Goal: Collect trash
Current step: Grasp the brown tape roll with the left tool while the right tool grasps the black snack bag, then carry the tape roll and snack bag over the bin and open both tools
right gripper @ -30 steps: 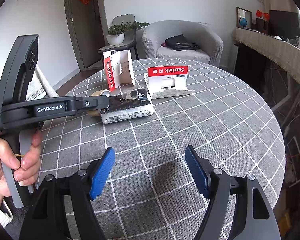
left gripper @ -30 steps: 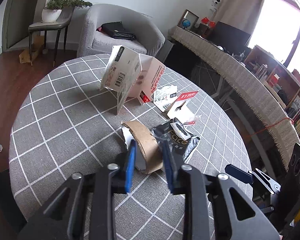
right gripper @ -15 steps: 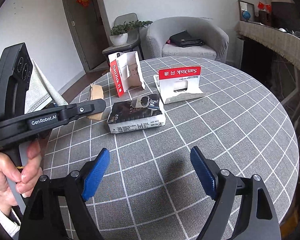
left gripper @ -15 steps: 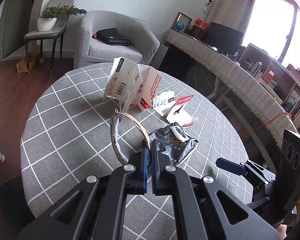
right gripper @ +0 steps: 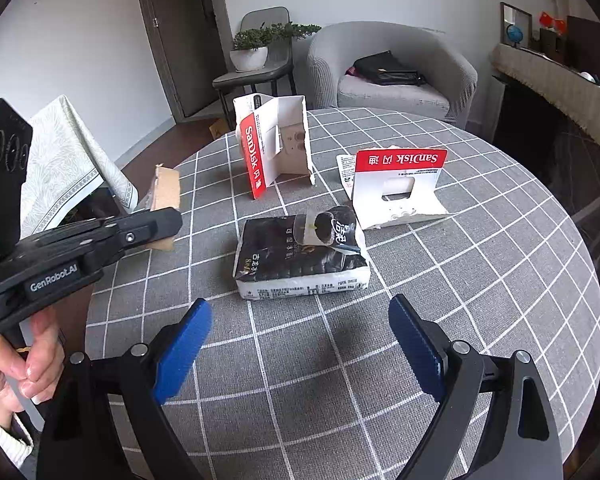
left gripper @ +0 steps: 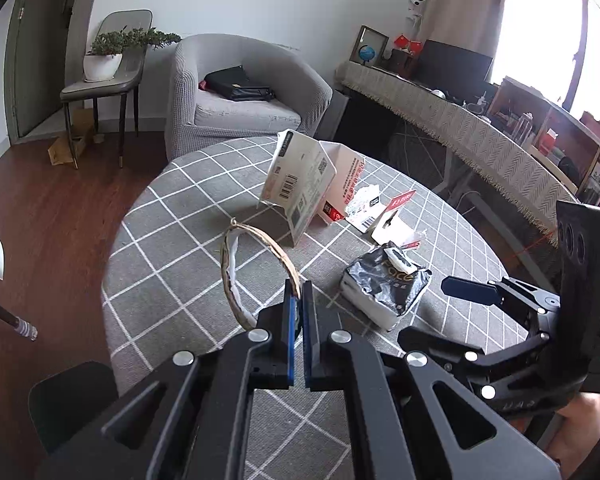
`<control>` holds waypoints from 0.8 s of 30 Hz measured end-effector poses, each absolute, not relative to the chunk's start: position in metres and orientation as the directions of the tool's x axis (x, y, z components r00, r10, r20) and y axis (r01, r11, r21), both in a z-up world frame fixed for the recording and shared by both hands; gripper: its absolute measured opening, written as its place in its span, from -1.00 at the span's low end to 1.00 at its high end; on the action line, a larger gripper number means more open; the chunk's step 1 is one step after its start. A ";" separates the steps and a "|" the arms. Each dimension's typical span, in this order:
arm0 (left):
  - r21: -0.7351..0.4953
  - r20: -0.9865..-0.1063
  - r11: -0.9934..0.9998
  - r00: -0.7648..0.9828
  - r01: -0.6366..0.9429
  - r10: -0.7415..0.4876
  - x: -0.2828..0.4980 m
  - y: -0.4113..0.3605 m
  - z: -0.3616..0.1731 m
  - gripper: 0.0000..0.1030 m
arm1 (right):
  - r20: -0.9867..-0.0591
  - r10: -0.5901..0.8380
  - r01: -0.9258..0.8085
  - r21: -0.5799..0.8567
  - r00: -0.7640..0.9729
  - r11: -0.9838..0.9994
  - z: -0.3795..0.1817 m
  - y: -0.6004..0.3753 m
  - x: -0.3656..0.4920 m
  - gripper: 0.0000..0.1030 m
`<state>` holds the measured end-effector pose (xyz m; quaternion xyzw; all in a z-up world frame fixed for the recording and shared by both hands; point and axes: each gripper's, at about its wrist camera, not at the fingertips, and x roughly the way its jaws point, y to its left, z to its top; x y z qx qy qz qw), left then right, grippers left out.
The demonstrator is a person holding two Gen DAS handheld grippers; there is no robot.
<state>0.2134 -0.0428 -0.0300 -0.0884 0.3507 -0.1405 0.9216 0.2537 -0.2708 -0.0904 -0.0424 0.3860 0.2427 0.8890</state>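
Brown cardboard ring (left gripper: 256,268), a spent tape core, is pinched by its rim between the closed jaws of the left gripper (left gripper: 299,304); the grip on the thin edge lets the ring stand clear above the grey checked counter (left gripper: 172,216), probably so that it can be carried off as trash. In the right wrist view the same ring shows edge-on beyond the left gripper (right gripper: 156,226). The right gripper (right gripper: 300,340) hangs empty, its jaws having just been opening and now spread wide, aimed at the black plastic tissue pack (right gripper: 304,258), which lies flat near the counter's middle. Judged from this aim, the pack is the next piece to be taken, and its width calls for the wide spread.

Trash remaining on the counter, counted: three visible pieces.
- One black tissue pack, torn open on top.
- One red-and-white folded card box (right gripper: 274,146), standing upright on its opened flaps beyond the pack.
- One red-and-white torn backing card (right gripper: 398,186), bent so that its red header stands up, just right of the pack.

With the ring in hand, four pieces in all. No bin or bag shows in either view.
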 end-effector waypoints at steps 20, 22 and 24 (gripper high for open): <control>-0.136 -0.617 0.975 0.755 0.176 -0.222 0.197 0.004 -0.028 -0.92 | -0.754 0.319 -0.409 0.074 0.574 0.910 -0.098 -0.243 0.282 0.45; -0.134 -0.616 0.976 0.757 0.169 -0.216 0.195 0.009 -0.027 -0.92 | -0.746 0.345 -0.404 0.111 0.570 0.908 -0.096 -0.243 0.280 0.43; -0.126 -0.617 0.979 0.760 0.160 -0.204 0.193 0.015 -0.027 -0.92 | -0.730 0.356 -0.407 0.116 0.583 0.906 -0.092 -0.240 0.275 0.43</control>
